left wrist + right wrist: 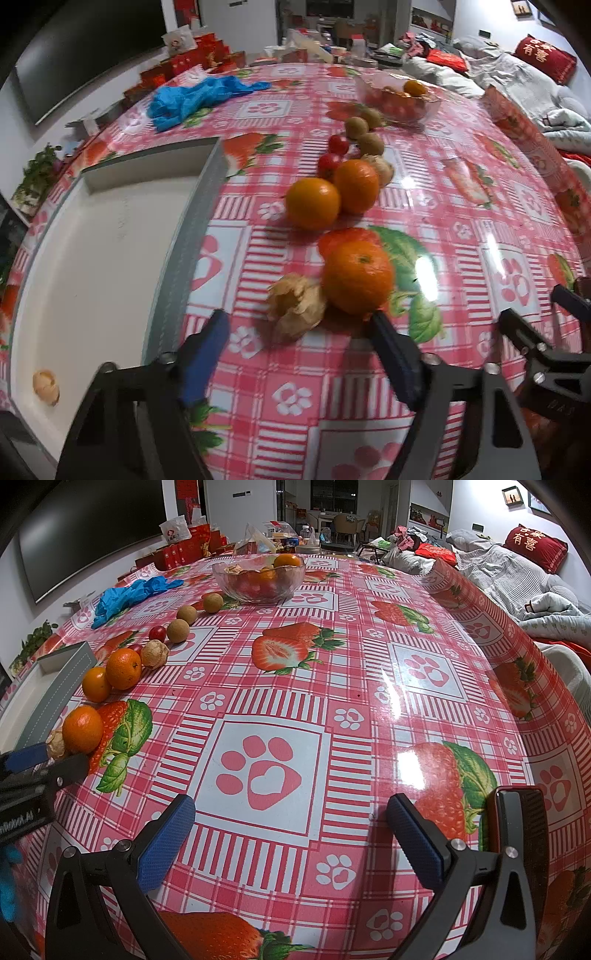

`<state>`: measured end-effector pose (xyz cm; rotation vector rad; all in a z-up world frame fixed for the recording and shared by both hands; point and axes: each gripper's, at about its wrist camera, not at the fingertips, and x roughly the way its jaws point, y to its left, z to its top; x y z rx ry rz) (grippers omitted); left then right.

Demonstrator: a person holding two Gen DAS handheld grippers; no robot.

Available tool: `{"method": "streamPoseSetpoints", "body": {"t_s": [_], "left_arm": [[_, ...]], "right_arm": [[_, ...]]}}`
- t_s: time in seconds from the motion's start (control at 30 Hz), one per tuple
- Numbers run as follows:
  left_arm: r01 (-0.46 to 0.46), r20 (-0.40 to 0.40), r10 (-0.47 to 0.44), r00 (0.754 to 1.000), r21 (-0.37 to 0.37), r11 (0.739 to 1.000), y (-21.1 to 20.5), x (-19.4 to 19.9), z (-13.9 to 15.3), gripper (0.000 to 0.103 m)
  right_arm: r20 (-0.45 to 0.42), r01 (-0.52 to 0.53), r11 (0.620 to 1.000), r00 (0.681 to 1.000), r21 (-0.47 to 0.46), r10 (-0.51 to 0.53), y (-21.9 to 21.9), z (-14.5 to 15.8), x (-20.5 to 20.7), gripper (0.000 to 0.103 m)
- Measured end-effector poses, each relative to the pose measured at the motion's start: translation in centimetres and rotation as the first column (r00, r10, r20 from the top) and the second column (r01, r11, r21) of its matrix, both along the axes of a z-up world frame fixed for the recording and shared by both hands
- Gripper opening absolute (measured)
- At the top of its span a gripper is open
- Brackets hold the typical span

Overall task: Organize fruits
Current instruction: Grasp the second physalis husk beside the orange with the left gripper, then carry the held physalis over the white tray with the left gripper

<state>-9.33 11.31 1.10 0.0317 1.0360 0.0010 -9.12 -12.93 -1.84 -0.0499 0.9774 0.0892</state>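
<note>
A row of fruit lies on the tablecloth. Nearest my open left gripper (pixel 297 325) are a husked physalis (pixel 295 306) and a mandarin (pixel 357 275); the physalis sits between the fingertips, untouched. Beyond lie two more mandarins (pixel 313 203), another physalis (pixel 380 168), cherry tomatoes (pixel 334 153) and kiwi berries (pixel 360 129). A white tray (pixel 96 266) on the left holds one physalis (pixel 46 386). My right gripper (pixel 290 808) is open and empty over bare cloth; the left gripper (pixel 37 771) shows at its left edge. The fruit row (pixel 122 668) runs up toward a glass bowl (pixel 258 578).
The glass bowl (pixel 400 98) holds tomatoes and a mandarin at the far side. Blue gloves (pixel 195 98) lie at the far left. Red boxes (pixel 192 61) and clutter line the table's far edge. Bedding (pixel 517 576) lies to the right of the table.
</note>
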Motion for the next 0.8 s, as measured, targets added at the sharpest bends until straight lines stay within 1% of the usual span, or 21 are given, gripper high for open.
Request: {"method": "streamPoseSetpoints", "body": {"t_s": [0.1,0.13,0.17,0.23,0.27,0.3,0.37,0.43,0.57,0.67,0.7,0.77,0.8], "left_arm": [[0.001,0.002,-0.001,1.0,0.008,1.0,-0.2,0.7,0.1,0.075],[0.001,0.001,-0.001,1.0,-0.001,1.0,-0.2,0.8,0.0,0.072],[0.006,0.002,-0.006,1.0,-0.021,1.0,-0.2,0.9,0.0,0.064],[0.009,0.005,-0.009,1.0,-0.029,1.0,-0.3,1.0,0.1,0.057],[0.016,0.006,-0.015,1.0,-0.033,0.999,-0.4,1.1,0.2,0.048],[0.021,0.008,-0.021,1.0,-0.037,0.999,-0.5,1.1,0.3,0.044],[0.03,0.009,-0.03,1.0,-0.046,0.998,-0.6,1.0,0.4,0.033],[0.036,0.013,-0.035,0.999,-0.057,0.998,-0.5,0.7,0.4,0.026],[0.023,0.016,-0.021,1.0,-0.113,0.993,0.4,-0.1,0.5,0.026],[0.017,0.023,-0.014,1.0,-0.148,0.989,1.1,-1.2,0.8,0.026],[0.019,0.029,-0.015,0.999,-0.151,0.988,1.2,-1.6,1.0,0.026],[0.024,0.045,-0.018,0.999,-0.155,0.988,1.6,-2.5,1.7,0.026],[0.025,0.051,-0.017,0.999,-0.157,0.987,1.9,-2.9,2.0,0.026]], "right_arm": [[0.0,0.0,1.0,1.0,0.0,0.0,0.0,0.0,0.0,0.103],[0.0,0.0,1.0,1.0,0.0,0.0,0.0,0.0,0.0,0.103],[0.0,0.0,1.0,1.0,0.0,0.0,0.0,0.0,0.0,0.103],[0.0,0.0,1.0,1.0,0.001,0.0,0.0,0.0,0.0,0.103],[0.0,0.0,1.0,1.0,0.0,0.0,0.0,0.0,0.0,0.103],[0.0,0.0,1.0,1.0,0.001,0.0,0.0,0.0,0.0,0.103],[0.0,0.0,1.0,1.0,0.0,0.0,0.0,0.0,0.0,0.103],[0.0,0.0,1.0,1.0,0.001,0.0,0.0,0.0,0.0,0.103],[-0.002,-0.001,1.0,1.0,-0.001,0.001,0.0,0.0,0.0,0.103],[-0.051,-0.008,1.0,0.999,0.004,0.009,0.3,0.1,0.5,0.103],[-0.068,-0.014,1.0,0.998,0.018,0.015,0.5,0.3,0.7,0.103],[-0.074,-0.051,0.991,0.995,0.125,0.061,1.1,1.2,1.1,0.103],[-0.071,-0.068,0.985,0.994,0.161,0.08,1.7,1.7,1.4,0.103]]}}
